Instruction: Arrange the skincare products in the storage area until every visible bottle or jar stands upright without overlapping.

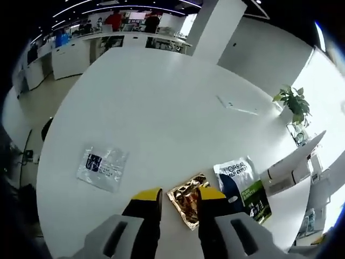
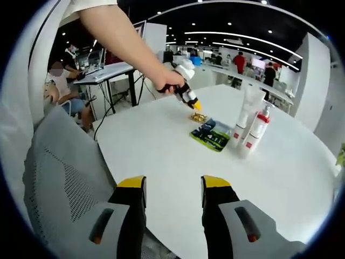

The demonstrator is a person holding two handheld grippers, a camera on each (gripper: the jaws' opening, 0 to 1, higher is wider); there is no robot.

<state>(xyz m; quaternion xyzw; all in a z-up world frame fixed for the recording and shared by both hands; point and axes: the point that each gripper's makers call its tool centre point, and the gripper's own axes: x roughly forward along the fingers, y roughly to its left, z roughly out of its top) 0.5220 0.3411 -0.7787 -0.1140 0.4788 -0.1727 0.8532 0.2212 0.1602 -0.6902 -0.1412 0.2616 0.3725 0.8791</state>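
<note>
Skincare bottles (image 2: 252,125), two, upright far right on white table (image 2: 291,178). Gold sachet (image 1: 187,198) lying flat between left gripper (image 1: 179,200) jaws, open, poised to grasp. Right gripper (image 2: 173,190) open, empty, near edge.

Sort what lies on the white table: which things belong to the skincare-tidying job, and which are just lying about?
Job: gold sachet, green sachet, white tube, pump bottle, left gripper over the gold sachet.

Lying about: clear bag, plant, grey chair.
</note>
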